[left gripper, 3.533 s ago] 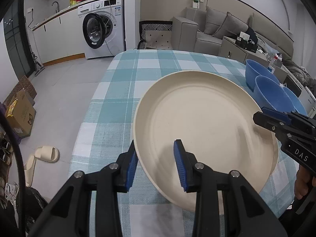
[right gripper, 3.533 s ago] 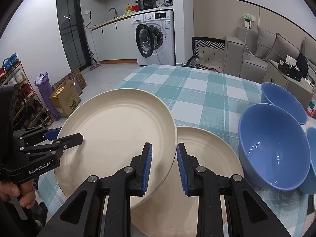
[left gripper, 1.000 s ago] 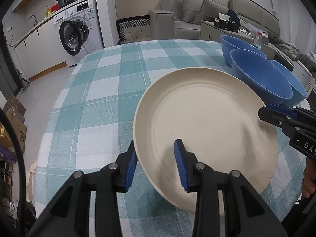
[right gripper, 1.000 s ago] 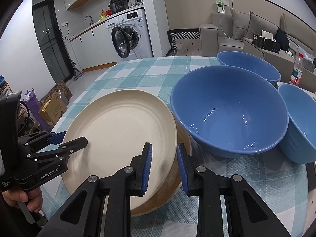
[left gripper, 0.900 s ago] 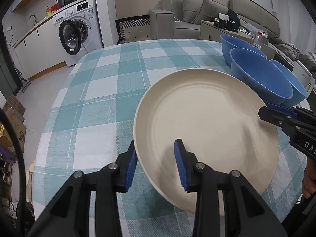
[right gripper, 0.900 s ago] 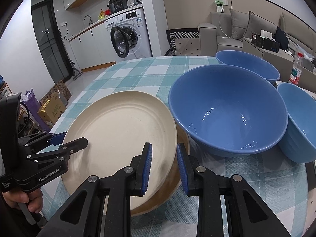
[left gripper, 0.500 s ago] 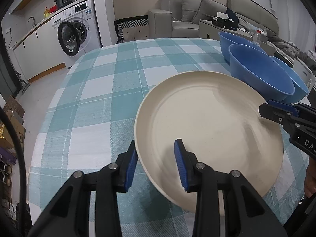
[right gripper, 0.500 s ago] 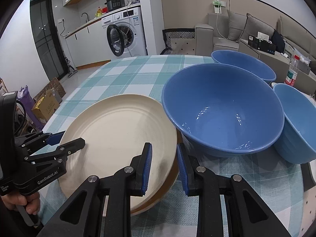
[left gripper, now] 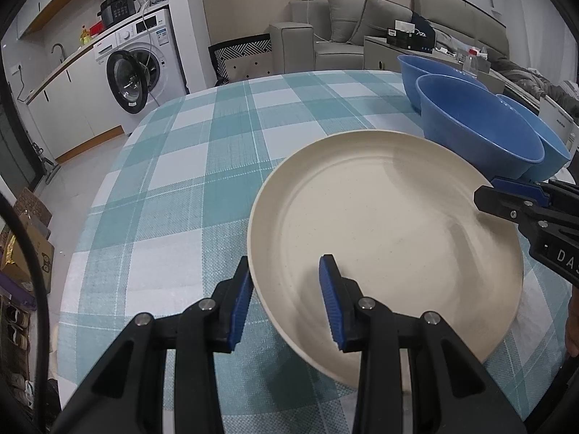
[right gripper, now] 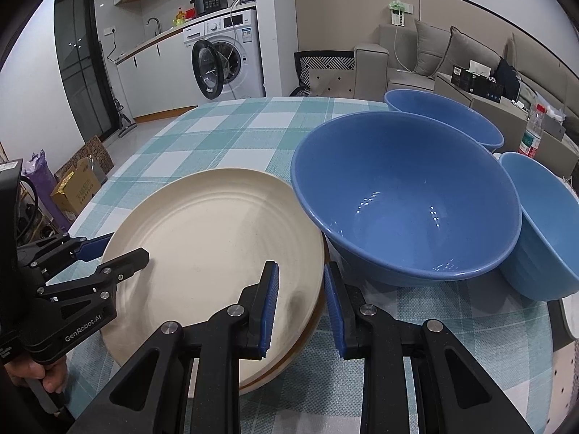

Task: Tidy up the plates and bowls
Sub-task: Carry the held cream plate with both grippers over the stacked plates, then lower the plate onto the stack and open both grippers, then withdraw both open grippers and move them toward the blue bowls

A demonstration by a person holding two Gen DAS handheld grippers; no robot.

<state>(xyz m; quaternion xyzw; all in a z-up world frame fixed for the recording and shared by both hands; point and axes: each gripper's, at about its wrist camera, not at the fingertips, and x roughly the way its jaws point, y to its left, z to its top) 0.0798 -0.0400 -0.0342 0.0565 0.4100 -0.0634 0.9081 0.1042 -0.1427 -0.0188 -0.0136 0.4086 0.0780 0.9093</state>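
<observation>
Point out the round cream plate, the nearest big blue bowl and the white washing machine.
Round cream plate (left gripper: 380,217), left wrist view, inner face.
Nearest big blue bowl (right gripper: 409,195), right wrist view, inside.
White washing machine (right gripper: 231,58), right wrist view, front.

A teal-and-white checked cloth (left gripper: 202,166) covers the worktop. Beyond it at eleven o'clock stands a white washing machine (right gripper: 228,61), door ajar, a black cooker (right gripper: 210,0) on top. A grey sofa (left gripper: 347,36) sits at one o'clock. Cardboard boxes (right gripper: 77,181) lie on the floor at nine o'clock.
</observation>
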